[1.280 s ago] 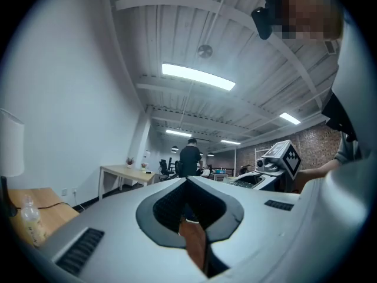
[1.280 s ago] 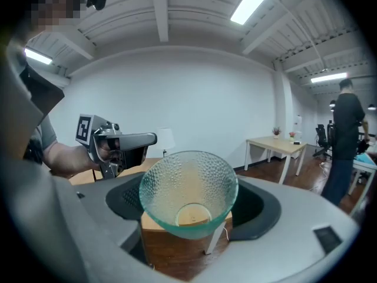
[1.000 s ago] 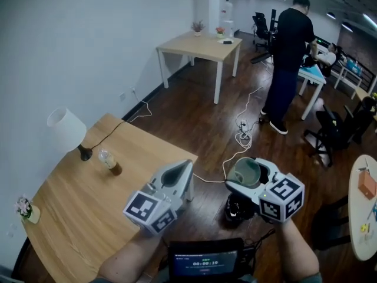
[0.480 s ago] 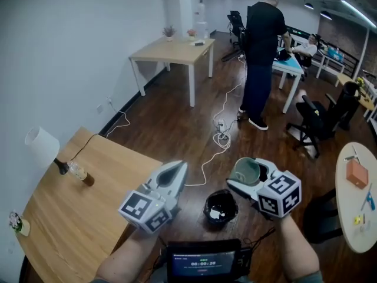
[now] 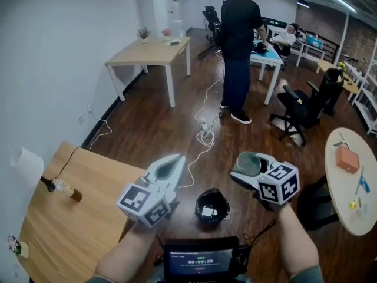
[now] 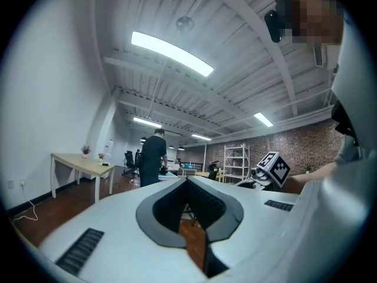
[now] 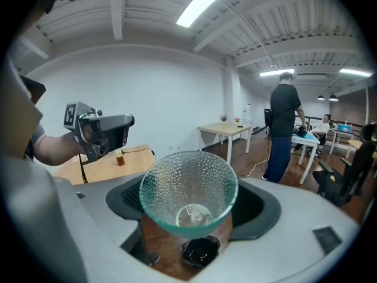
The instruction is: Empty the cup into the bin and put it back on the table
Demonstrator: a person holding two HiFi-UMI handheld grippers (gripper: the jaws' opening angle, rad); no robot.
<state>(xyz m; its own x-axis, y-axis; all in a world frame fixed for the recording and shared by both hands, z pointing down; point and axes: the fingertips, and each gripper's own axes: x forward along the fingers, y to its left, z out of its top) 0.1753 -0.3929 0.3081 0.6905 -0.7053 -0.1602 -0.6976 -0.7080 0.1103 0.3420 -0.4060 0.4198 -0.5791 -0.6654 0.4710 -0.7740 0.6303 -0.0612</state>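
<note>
A green-tinted dimpled glass cup [image 5: 249, 163] sits between the jaws of my right gripper [image 5: 248, 165], which is shut on it. In the right gripper view the cup [image 7: 188, 187] opens toward the camera, with a small pale scrap at its bottom. The black bin [image 5: 212, 205] stands on the dark wood floor, below and left of the cup; in the right gripper view the bin [image 7: 200, 252] shows just under the cup. My left gripper [image 5: 171, 165] hovers left of the bin, jaws together and holding nothing. The wooden table [image 5: 76, 229] lies at the lower left.
A white lamp [image 5: 26, 164] and a small bottle [image 5: 63, 189] stand on the table. A person [image 5: 238, 46] stands further back beside a cable on the floor [image 5: 203, 135]. A round table [image 5: 347, 193] is at the right, a screen [image 5: 200, 258] just below the bin.
Both grippers have swung away from the table toward the bin. The bin, first half hidden under the right gripper, now shows between the two grippers. The cup stays gripped.
</note>
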